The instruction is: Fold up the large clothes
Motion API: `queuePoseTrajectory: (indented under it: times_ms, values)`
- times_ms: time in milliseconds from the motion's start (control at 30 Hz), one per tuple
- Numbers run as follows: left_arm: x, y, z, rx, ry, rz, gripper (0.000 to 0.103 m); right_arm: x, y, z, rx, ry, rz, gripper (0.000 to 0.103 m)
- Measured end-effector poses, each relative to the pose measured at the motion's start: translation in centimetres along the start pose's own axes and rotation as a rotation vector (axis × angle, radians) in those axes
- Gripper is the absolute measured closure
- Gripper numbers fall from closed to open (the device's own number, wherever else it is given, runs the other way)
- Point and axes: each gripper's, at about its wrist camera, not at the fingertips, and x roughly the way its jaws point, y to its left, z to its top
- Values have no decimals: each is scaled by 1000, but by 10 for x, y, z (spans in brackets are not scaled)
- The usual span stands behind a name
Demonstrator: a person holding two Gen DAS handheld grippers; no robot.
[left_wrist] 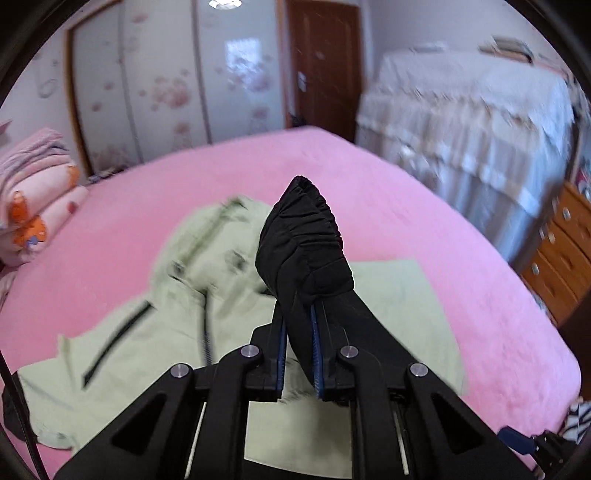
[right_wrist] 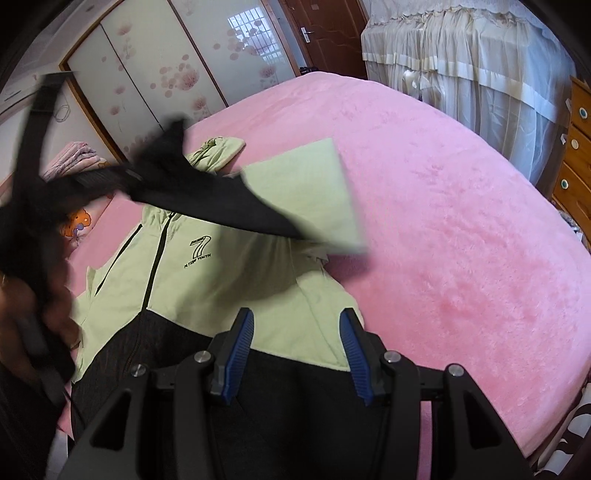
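Black cuff (left_wrist: pixel 303 236) between left gripper (left_wrist: pixel 299 354) fingers, jacket (left_wrist: pixel 147 332) apparently blurred.

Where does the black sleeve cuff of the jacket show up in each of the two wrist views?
Left wrist view: black sleeve cuff at centre, clamped in the left gripper.
Right wrist view: blurred cuff at upper left, held over the jacket; right gripper open.
Shared landmark: brown door.

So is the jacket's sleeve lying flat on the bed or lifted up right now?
Lifted. The left gripper is shut on the black cuff, holding the sleeve in the air above the green jacket.
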Motion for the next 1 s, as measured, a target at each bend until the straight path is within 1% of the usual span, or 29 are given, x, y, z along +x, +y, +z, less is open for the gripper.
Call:
queuePoseTrajectory:
  times_ms: [67, 100, 133, 167, 200, 233, 267, 300, 333, 367, 400, 467, 533, 633, 667, 733, 800, 833, 900, 933, 1000]
  values:
    - [-8, 35, -2, -51, -29, 41, 88, 0, 4, 0, -10, -2, 3, 54]
    - [-5, 48, -5, -68, -27, 61, 80, 1, 6, 0, -17, -1, 4, 54]
    - [0, 68, -16, -101, -2, 95, 73, 2, 9, -1, -28, 4, 4, 54]
    - [9, 87, -30, -144, 47, 118, 55, 5, 12, -1, -35, 10, 4, 54]
    - [19, 102, -41, -175, 79, 126, 40, 6, 15, -3, -40, 16, 5, 54]
    - [30, 120, -59, -224, 126, 129, 38, 10, 18, -4, -47, 29, 12, 54]
    - [41, 135, -77, -264, 177, 132, 37, 13, 20, -6, -49, 41, 17, 54]
    - [50, 145, -87, -287, 215, 129, 37, 15, 23, -7, -51, 52, 22, 54]
    - [60, 159, -102, -334, 277, 99, 38, 17, 25, -8, -53, 62, 27, 54]
    - [65, 169, -110, -380, 304, 66, 38, 19, 28, -10, -55, 67, 29, 54]
    - [66, 178, -115, -430, 309, 35, 37, 20, 30, -10, -59, 72, 31, 54]
    - [66, 194, -117, -514, 290, -19, 37, 21, 34, -8, -70, 73, 30, 54]
    - [68, 206, -115, -554, 278, -39, 37, 20, 38, -6, -81, 68, 27, 54]
    - [79, 217, -109, -550, 283, -55, 34, 21, 41, -4, -87, 69, 29, 54]
    - [85, 220, -109, -542, 300, -57, 31, 21, 42, -3, -87, 72, 33, 54]
    - [102, 226, -111, -533, 334, -52, 31, 23, 43, 0, -89, 74, 32, 54]
    - [120, 231, -113, -524, 384, -72, 31, 26, 43, 8, -88, 73, 21, 54]
    - [129, 233, -114, -524, 410, -82, 31, 27, 42, 17, -78, 71, 17, 54]
    - [141, 233, -116, -513, 430, -102, 31, 31, 40, 32, -58, 60, 19, 54]
    - [145, 230, -115, -492, 437, -103, 31, 35, 38, 43, -51, 52, 14, 54]
    - [150, 222, -110, -444, 452, -119, 31, 47, 36, 67, -61, 38, -20, 45]
